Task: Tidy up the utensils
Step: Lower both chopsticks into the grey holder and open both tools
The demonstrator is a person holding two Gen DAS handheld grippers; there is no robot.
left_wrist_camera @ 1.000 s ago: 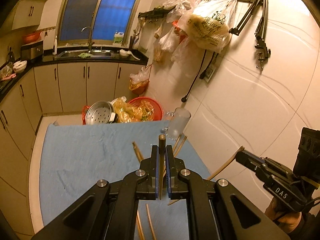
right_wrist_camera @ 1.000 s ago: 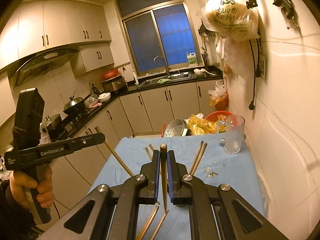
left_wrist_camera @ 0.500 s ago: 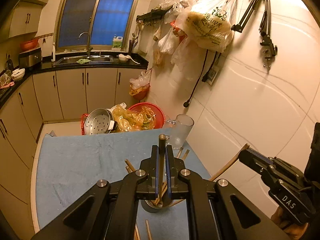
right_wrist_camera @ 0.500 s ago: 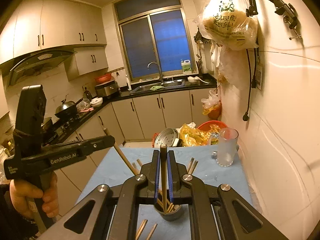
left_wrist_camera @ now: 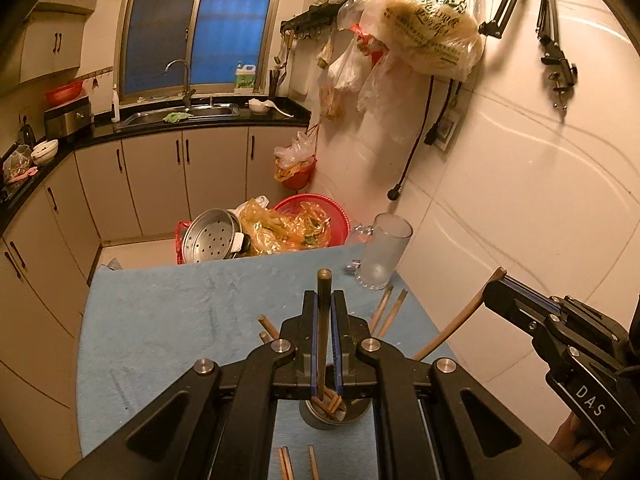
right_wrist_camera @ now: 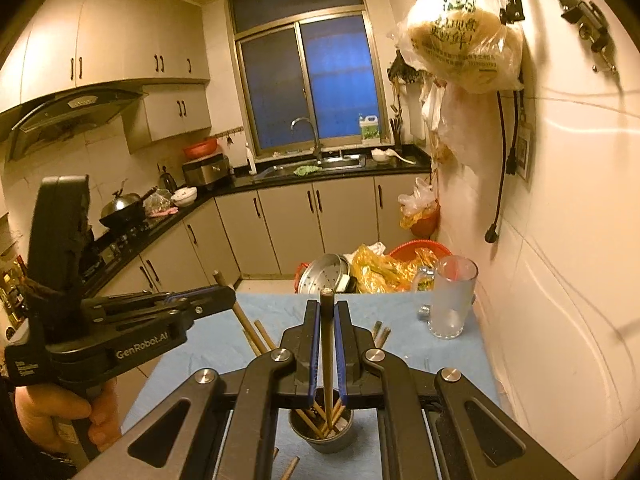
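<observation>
A small metal cup (right_wrist_camera: 322,430) stands on the blue table cloth (left_wrist_camera: 168,320) and holds several wooden chopsticks. It also shows in the left wrist view (left_wrist_camera: 334,414). My left gripper (left_wrist_camera: 324,300) is shut on a chopstick (left_wrist_camera: 322,332) held upright, its lower end in the cup. My right gripper (right_wrist_camera: 328,308) is shut on another chopstick (right_wrist_camera: 327,356), its lower end also in the cup. Loose chopsticks (left_wrist_camera: 390,310) lie on the cloth beyond the cup, and others (left_wrist_camera: 298,462) lie in front of it.
A glass mug (left_wrist_camera: 382,254) stands at the far right corner of the table, close to the tiled wall. Beyond the far edge sit a metal steamer pan (left_wrist_camera: 210,240) and a red basket (left_wrist_camera: 316,220) with bags. Plastic bags (left_wrist_camera: 424,24) hang overhead.
Both grippers have moved over the metal cup, which has come into view beneath them, and the lower ends of both held chopsticks now reach into it.
</observation>
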